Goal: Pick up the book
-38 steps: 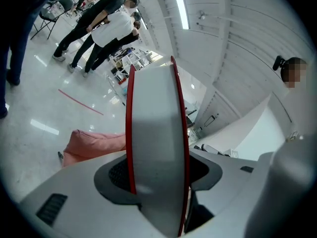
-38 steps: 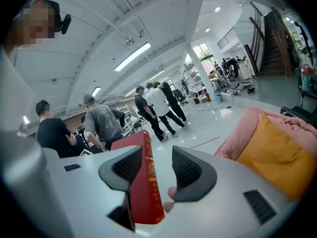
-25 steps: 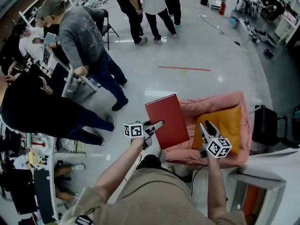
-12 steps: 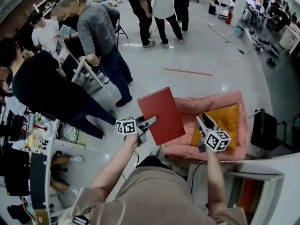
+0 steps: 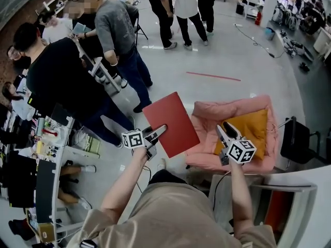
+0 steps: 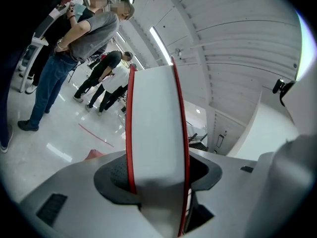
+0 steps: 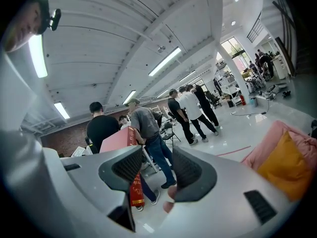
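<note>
The book (image 5: 170,119) has red covers and is off the armchair, in the air, tilted over the floor. My left gripper (image 5: 159,130) is shut on its near edge. In the left gripper view the book (image 6: 154,123) stands edge-on between the jaws, white pages between two red covers. My right gripper (image 5: 225,127) hovers over the armchair's front, open, with nothing between its pads (image 7: 190,167). In the right gripper view the book (image 7: 118,139) shows to the left, past the left pad.
A pink armchair (image 5: 207,115) with an orange cushion (image 5: 252,130) stands on the right. Several people (image 5: 119,40) stand at the left and far side around a frame and desks (image 5: 49,154). A black chair (image 5: 296,138) and a white table (image 5: 289,205) lie at the right.
The left gripper has carried the book up and to the left, off the armchair and over the floor. The right gripper rose a little above the chair's front.
</note>
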Demonstrator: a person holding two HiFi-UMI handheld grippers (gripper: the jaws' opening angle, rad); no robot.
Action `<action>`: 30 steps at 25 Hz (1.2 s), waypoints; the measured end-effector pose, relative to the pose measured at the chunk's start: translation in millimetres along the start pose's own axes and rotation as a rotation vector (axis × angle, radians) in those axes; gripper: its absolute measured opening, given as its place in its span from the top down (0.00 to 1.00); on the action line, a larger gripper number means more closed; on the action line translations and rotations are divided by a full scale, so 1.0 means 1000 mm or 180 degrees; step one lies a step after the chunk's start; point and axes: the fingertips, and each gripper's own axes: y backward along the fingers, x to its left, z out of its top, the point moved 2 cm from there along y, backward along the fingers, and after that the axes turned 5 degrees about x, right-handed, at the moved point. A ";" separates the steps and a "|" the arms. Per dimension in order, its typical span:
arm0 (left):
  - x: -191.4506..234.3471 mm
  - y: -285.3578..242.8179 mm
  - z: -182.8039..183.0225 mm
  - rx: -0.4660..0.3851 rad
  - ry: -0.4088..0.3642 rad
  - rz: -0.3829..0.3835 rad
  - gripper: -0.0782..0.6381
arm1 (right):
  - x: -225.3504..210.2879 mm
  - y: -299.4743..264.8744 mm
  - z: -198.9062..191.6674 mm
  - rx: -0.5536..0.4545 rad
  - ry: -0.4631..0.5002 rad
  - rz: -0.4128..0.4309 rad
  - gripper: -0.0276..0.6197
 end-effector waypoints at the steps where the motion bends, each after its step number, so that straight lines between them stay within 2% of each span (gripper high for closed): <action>1: 0.002 0.006 0.002 -0.0033 0.0004 0.0012 0.52 | 0.003 0.000 -0.001 0.0004 0.0008 0.0002 0.66; 5: 0.008 0.022 0.005 -0.0061 0.0049 0.0085 0.52 | 0.009 0.000 -0.001 -0.0014 0.0009 0.0004 0.66; 12: 0.014 0.042 0.024 -0.0104 0.0011 -0.0003 0.52 | 0.014 -0.006 0.009 -0.0051 0.0038 -0.0073 0.66; 17: 0.038 0.073 0.035 -0.0138 0.0047 0.0119 0.52 | 0.023 -0.022 0.005 -0.0043 0.0033 -0.0098 0.66; 30: 0.099 0.134 0.063 -0.0072 0.0209 0.0058 0.52 | 0.063 -0.075 -0.019 0.0036 0.0015 -0.0239 0.66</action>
